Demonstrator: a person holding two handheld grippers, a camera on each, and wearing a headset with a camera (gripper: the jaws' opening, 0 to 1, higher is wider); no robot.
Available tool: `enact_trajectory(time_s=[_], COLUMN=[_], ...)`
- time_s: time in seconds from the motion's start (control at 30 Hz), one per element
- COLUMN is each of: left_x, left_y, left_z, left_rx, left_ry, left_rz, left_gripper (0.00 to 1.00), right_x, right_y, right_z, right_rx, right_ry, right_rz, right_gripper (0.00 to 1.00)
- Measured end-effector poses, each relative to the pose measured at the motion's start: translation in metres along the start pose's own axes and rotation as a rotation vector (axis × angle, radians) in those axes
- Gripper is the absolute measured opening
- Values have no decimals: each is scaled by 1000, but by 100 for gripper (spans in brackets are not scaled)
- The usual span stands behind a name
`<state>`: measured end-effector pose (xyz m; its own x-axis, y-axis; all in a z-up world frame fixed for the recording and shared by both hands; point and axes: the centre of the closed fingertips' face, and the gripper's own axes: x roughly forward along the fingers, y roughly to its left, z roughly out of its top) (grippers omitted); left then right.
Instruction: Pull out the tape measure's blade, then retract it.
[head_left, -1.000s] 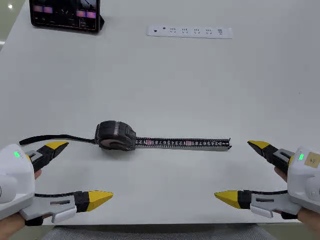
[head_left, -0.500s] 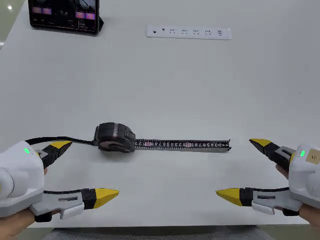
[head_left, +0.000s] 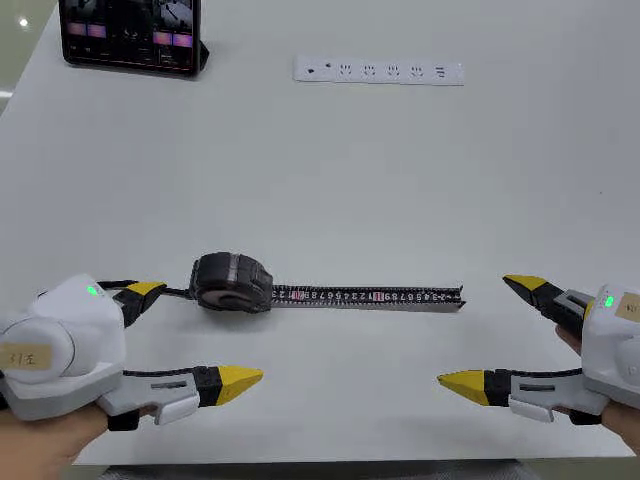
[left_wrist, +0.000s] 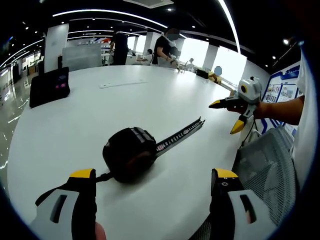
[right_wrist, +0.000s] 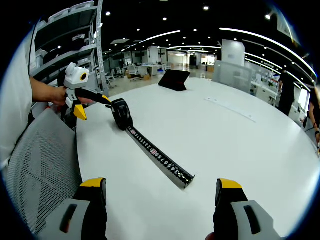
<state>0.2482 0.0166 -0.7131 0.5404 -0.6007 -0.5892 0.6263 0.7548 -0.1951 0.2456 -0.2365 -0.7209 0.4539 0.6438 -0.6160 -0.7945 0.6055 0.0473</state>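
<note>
Left gripper (head_left: 200, 332): crept toward 3 o'clock since a second before, ending nearer the tape measure; gaped wide, gripped nothing.
Tape measure (head_left: 231, 283): lay on the white table (head_left: 320, 180) at 12 o'clock of the left gripper's lower tip, just past the upper tip, untouched; stayed put.
Blade (head_left: 365, 296): stretched flat from the tape measure toward 3 o'clock, as long as before; stopped short of the right gripper.
Right gripper (head_left: 482, 331): hung at 3 o'clock of the blade's tip, spread wide, empty; barely shifted.
Left gripper view: looked straight at the tape measure between the jaws; also caught people (left_wrist: 167, 45) far off and a mesh chair (left_wrist: 265, 170).
Right gripper view: faced the blade's tip, centred between the jaws, tape measure far behind at 11 o'clock.
Head view: took in a tablet (head_left: 130, 35) at 11 o'clock and a power strip (head_left: 378, 71) at 12 o'clock.
</note>
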Motion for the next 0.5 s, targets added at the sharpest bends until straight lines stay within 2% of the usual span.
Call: enact_trajectory(time_s=[0.27,0.5], left_x=[13,22], left_y=[1,-3], left_z=[8,13], left_rx=[-42,-48], left_ry=[-15,-22], left_rz=[14,11], left_gripper=[92,92], right_x=[0,3], right_y=[-7,-10], right_z=[-2,-3], right_rx=[3,1], right_ry=[0,4], right_rz=[-5,-1], right_gripper=[89,89])
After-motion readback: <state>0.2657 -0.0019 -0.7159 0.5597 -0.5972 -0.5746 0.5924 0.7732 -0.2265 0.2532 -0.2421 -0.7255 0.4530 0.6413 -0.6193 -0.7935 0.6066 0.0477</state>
